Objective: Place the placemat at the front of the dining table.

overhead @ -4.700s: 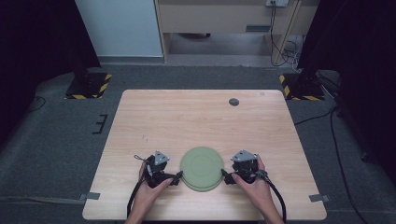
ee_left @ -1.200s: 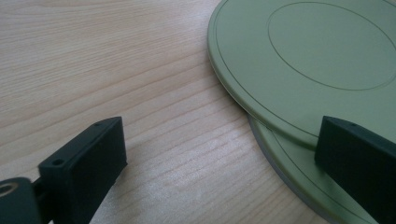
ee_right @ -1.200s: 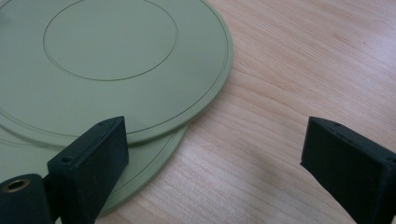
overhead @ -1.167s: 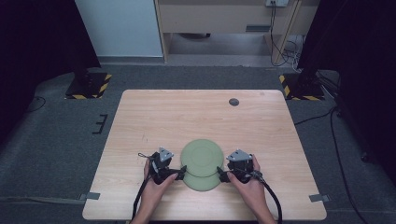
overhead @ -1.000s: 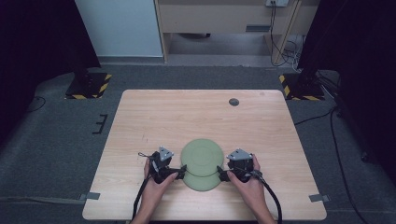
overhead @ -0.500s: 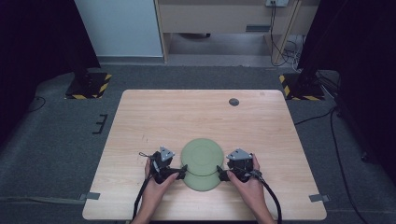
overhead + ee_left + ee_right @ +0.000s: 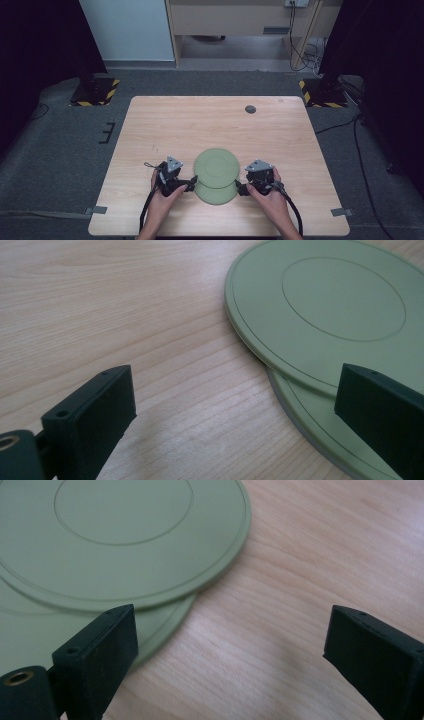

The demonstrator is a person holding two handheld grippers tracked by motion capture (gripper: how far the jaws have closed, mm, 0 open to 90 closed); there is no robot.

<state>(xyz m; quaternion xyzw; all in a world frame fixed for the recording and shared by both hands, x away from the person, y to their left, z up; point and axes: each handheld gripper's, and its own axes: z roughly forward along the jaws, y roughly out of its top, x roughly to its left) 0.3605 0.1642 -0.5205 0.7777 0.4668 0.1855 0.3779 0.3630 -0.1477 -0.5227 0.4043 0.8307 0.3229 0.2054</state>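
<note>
Both hands low at the near table edge, forearms in from the bottom. Left gripper (image 7: pixel 189 186) and right gripper (image 7: pixel 241 189) point inward, flanking the plates; jaws on both spread wide, gripping nothing. Two flat round pale-green plates, stacked offset: lower plate (image 7: pixel 216 192) nearer, upper plate (image 7: pixel 216 167) shifted away over it, both touching. Nothing on the upper plate. Light wooden table (image 7: pixel 200 125) underneath. One small dark round disc (image 7: pixel 250 109) near the far edge, well apart.
</note>
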